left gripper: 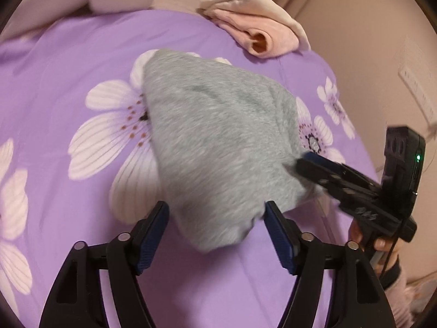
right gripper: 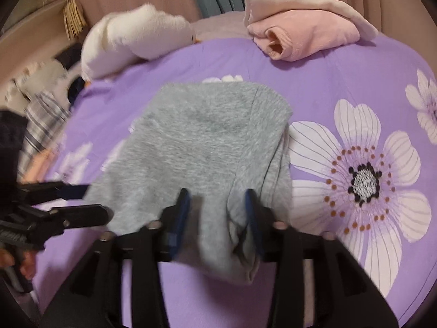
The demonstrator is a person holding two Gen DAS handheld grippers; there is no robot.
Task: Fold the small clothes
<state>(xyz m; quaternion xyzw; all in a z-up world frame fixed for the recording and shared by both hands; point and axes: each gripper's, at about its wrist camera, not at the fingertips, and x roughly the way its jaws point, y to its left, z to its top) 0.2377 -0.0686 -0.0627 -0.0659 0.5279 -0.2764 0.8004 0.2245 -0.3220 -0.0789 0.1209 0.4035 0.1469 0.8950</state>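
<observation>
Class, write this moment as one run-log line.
stage: fold | item: grey garment on purple sheet | left gripper: open, straddling near edge | right gripper: open around corner | done: pink garment

Count, both wrist views. Grey garment [left gripper: 218, 142]: one, on the bed [left gripper: 82, 43]. Folded pink garment [right gripper: 306, 35]: one, with one cream piece [right gripper: 314, 0] on it. White plush item [right gripper: 131, 35]: one. Tongs: two, left tongs [left gripper: 215, 213] and right tongs [right gripper: 217, 199]. Large flowers fully seen in the right view: one.
</observation>
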